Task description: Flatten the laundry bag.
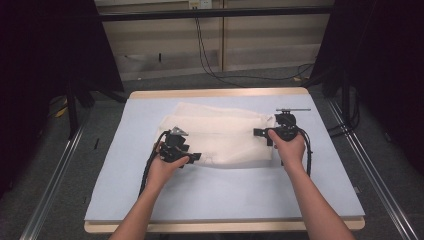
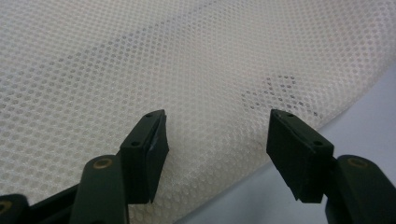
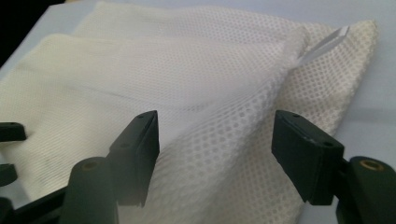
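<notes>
- Mesh bag (image 1: 220, 135): white, folded flat, centre of the frame in the high view, on the pale blue table cover (image 1: 225, 195). Long axis runs left-right across the picture.
- Left gripper (image 1: 196, 157): sits at the bag's lower-left corner, jaws pointing right, toward the bag's near edge. In the left gripper view (image 2: 217, 140) jaws stand partly open, mesh lying under and between them, pads not pressing on it. Holds nothing.
- Right gripper (image 1: 257, 132): at the bag's right end, jaws pointing left into the short edge. In the right gripper view (image 3: 215, 144) jaws partly open, a raised fold of mesh between them, no pinch visible. Holds nothing.
- Key relation: each gripper faces inward at its own end of the long axis, bag between them. Neither hand is clearly nearer; both are at the fabric.
- White tag (image 3: 324, 44) sticks out at the upper right of the right gripper view, on the bag's far corner.
- Judgement: next is a pinch at both ends; thin mesh could slip a loose grip.
</notes>
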`<state>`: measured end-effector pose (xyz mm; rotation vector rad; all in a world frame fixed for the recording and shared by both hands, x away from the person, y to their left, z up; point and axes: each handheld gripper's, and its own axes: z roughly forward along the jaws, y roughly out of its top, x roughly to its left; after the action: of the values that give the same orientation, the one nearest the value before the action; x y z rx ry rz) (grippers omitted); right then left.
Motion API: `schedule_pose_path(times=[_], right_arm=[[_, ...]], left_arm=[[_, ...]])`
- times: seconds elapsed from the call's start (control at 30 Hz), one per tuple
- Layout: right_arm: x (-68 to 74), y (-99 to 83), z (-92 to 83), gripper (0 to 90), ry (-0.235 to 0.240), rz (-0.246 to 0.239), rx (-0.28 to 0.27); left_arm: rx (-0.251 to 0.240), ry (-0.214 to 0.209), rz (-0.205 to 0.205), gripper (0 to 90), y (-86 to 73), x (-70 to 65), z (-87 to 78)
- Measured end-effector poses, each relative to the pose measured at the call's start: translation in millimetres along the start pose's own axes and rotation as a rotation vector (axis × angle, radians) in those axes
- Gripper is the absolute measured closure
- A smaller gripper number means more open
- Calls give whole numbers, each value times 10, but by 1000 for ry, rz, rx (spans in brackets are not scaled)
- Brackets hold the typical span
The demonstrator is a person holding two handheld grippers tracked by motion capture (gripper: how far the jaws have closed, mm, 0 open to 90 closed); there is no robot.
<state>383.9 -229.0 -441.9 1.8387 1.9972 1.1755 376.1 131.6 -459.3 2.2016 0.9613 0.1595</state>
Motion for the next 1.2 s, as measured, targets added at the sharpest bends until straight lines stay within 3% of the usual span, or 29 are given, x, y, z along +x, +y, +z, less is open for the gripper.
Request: schedule_pose_path(times=[0.07,0.13,0.23,0.27,0.37,0.43,0.47,0.53,0.57,0.67,0.83,1.03,1.07,1.2], right_arm=[[-2,6,49,431,-2,-2,27],[-17,6,79,539,-4,5,34],[-29,7,85,601,-4,-7,35],[-34,3,85,714,39,-19,53],[3,-6,48,812,90,-50,55],[58,-10,3,829,130,-86,31],[103,-16,-27,834,152,-122,22],[132,-22,-46,835,161,-145,16],[212,-53,-106,837,181,-211,3],[307,-117,-178,837,211,-283,-29],[397,-303,-267,837,250,-379,-34],[410,-491,-317,837,264,-447,-19],[416,-574,-333,837,287,-477,-14],[435,-710,-346,837,310,-524,-7]], left_arm=[[11,-5,20,386,5,2,6],[1,-7,9,389,8,-19,21],[10,-18,21,397,12,-1,19],[1,-14,-7,401,10,-17,34],[8,-20,3,403,6,-22,53],[0,-18,-7,403,1,-34,67],[19,-14,-2,403,3,-40,73],[11,-19,-6,405,-1,-40,84],[12,-19,-12,407,-5,-50,96],[27,-7,-2,408,-4,-53,106],[33,6,4,409,-8,-81,124],[21,0,-9,410,-18,-89,148],[23,0,-7,411,-18,-89,148],[25,15,-4,413,-19,-106,157]])
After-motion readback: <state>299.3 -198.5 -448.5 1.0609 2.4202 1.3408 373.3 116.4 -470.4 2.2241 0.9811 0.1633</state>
